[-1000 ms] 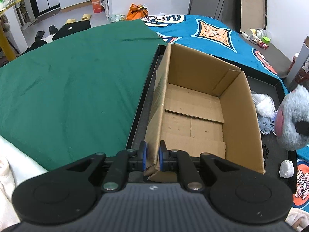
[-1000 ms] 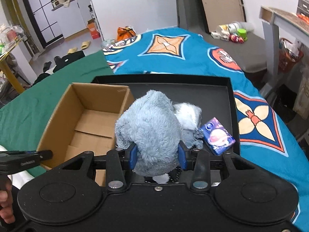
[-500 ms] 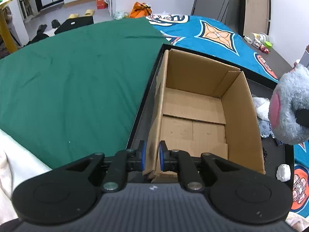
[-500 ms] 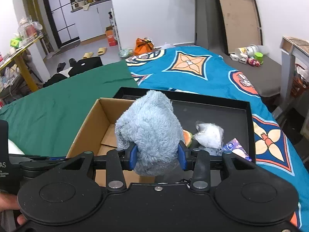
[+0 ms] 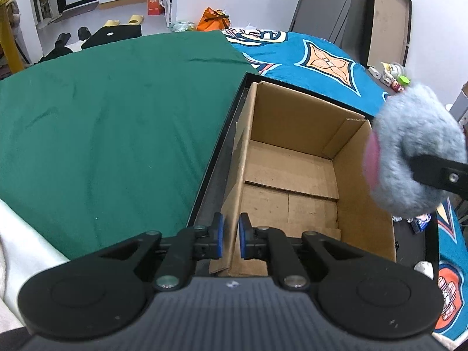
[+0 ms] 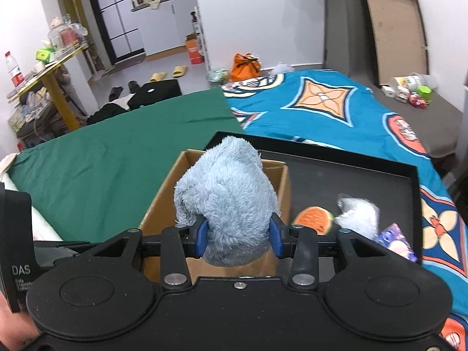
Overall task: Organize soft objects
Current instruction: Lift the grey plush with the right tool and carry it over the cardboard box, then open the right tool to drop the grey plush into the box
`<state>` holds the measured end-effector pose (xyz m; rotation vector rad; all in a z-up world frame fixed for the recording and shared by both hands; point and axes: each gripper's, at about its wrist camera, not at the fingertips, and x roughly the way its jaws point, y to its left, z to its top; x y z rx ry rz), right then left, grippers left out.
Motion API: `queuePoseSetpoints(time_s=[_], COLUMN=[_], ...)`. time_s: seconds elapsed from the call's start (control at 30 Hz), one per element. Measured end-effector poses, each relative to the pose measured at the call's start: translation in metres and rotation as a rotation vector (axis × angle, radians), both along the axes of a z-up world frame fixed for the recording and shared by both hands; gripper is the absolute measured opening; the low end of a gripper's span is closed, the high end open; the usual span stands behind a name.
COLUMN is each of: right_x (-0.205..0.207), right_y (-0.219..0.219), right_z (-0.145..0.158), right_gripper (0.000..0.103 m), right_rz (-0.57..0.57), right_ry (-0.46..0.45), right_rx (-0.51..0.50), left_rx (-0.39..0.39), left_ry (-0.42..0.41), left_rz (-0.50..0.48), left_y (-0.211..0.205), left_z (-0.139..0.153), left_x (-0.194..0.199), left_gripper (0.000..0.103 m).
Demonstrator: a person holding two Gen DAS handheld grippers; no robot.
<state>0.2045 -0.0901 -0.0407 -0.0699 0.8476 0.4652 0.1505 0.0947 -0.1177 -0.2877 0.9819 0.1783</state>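
Right wrist view, right gripper (image 6: 238,235) angled down, jaws grasping blue plush (image 6: 228,204) (over cardboard box (image 6: 163,201))

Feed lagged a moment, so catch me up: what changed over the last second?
The right tool carried the blue plush toy from over the black tray toward the cardboard box, now above its right wall. The left tool stayed clamped on the box's near wall; the box is empty as before.

Bed (image 6: 336,122) carries green cloth (image 5: 117,111), patterned blanket (image 6: 351,111), black tray (image 6: 351,181)
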Motion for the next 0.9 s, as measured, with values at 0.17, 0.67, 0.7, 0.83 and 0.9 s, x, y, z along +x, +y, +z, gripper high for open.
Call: queuePoseSetpoints(time_s=[0.17,0.67,0.7,0.83,0.9], right_x=[0.012,0.036,0.035,0.026,0.025], right_y=[0.018,0.033,0.03,0.023,0.02], right_z=[-0.007,-0.023,-0.022,-0.019,-0.018], right_gripper=[0.041,0.052,0.052,0.052,0.052], right_rz=[0.028,0.044,0.038,0.036,0.028], right_ry=[0.042,0.064,0.068,0.062,0.062], right_rx=[-0.008,-0.01,0.002,-0.001,-0.004], left_rx=[-0.003,-0.003,-0.004,-0.017,-0.007], left_ry=[-0.014,-0.025,-0.024,-0.021,-0.018], left_rz=[0.008,0.023,0.025,0.023,0.024], left_y=[0.001,0.001,0.001,0.002,0.001], left_z=[-0.001,-0.006,-0.006,-0.005,-0.004], left_x=[-0.003,0.001,0.001,-0.002,-0.001], left_gripper=[0.01,0.011,0.011,0.012,0.013])
